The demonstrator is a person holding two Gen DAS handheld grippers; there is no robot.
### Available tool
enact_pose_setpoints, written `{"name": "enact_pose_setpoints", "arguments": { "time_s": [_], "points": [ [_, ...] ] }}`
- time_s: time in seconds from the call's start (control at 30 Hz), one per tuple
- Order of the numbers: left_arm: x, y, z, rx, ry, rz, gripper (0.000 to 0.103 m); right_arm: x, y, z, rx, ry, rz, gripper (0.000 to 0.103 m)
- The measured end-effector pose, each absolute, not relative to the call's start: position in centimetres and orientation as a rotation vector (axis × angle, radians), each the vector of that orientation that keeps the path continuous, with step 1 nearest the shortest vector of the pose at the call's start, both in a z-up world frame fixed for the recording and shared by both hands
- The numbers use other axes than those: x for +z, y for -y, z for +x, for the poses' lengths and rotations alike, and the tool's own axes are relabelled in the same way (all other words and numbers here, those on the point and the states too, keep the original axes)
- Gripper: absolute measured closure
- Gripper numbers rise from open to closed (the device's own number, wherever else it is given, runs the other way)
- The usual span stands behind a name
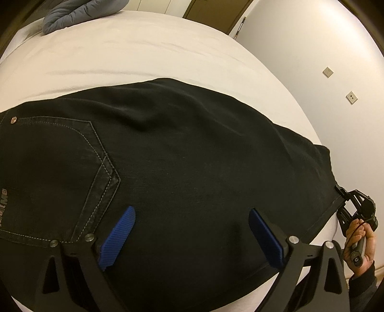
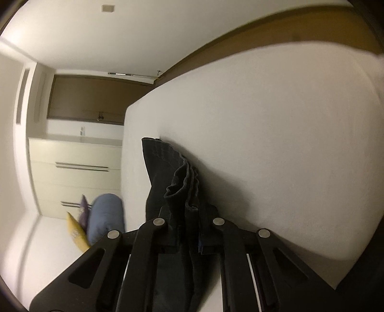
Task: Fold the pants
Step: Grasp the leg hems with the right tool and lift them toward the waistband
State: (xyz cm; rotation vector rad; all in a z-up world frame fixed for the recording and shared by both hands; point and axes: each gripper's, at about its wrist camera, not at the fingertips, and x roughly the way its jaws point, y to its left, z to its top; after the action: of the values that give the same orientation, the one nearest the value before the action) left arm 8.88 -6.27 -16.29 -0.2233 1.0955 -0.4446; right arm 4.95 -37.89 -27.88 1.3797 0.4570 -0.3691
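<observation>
Black jeans point(image 1: 180, 156) lie folded lengthwise on a white bed point(image 1: 144, 48), back pocket at the left. My left gripper point(image 1: 189, 230) is open, its blue pads point(image 1: 118, 236) spread just above the jeans near the front edge. My right gripper point(image 2: 189, 228) is shut on the bunched leg hems of the jeans point(image 2: 177, 182) and holds them by the bed's edge. It also shows in the left wrist view point(image 1: 355, 206) at the far right, at the leg end of the jeans.
A grey-blue quilted item point(image 1: 79, 12) lies at the bed's far left corner. A white wall point(image 1: 324, 60) runs along the bed's right side. The right wrist view shows cream drawers point(image 2: 76, 168) and blue, purple and yellow cloths point(image 2: 96, 220) beyond the bed.
</observation>
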Motion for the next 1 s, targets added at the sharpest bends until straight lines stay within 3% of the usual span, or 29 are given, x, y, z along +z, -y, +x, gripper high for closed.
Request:
{"name": "enact_pose_setpoints", "arguments": {
  "time_s": [0.13, 0.3, 0.43, 0.53, 1.0],
  "points": [
    [-16.3, 5.8, 9.0, -0.459, -1.094, -0.258, 0.007, -23.2, 35.2, 7.4, -0.395, -0.524, 1.104, 0.095],
    [-16.3, 5.0, 9.0, -0.466, -1.091, -0.308, 0.006, -16.5, 22.7, 13.9, -0.19, -0.636, 0.547, 0.095],
    [-16.0, 4.1, 9.1, -0.474, -1.089, -0.371, 0.006, -19.3, 10.3, 17.6, -0.047, -0.832, 0.104, 0.095],
    [-15.3, 3.5, 9.4, -0.469, -1.093, -0.438, 0.006, -24.4, 8.4, 19.5, -0.047, -0.99, 0.044, 0.095],
    [-14.0, 11.1, 14.4, -0.633, -1.202, -0.523, 0.0, -22.9, 7.2, 15.4, -0.063, -0.829, -0.052, 0.095]
  ]
}}
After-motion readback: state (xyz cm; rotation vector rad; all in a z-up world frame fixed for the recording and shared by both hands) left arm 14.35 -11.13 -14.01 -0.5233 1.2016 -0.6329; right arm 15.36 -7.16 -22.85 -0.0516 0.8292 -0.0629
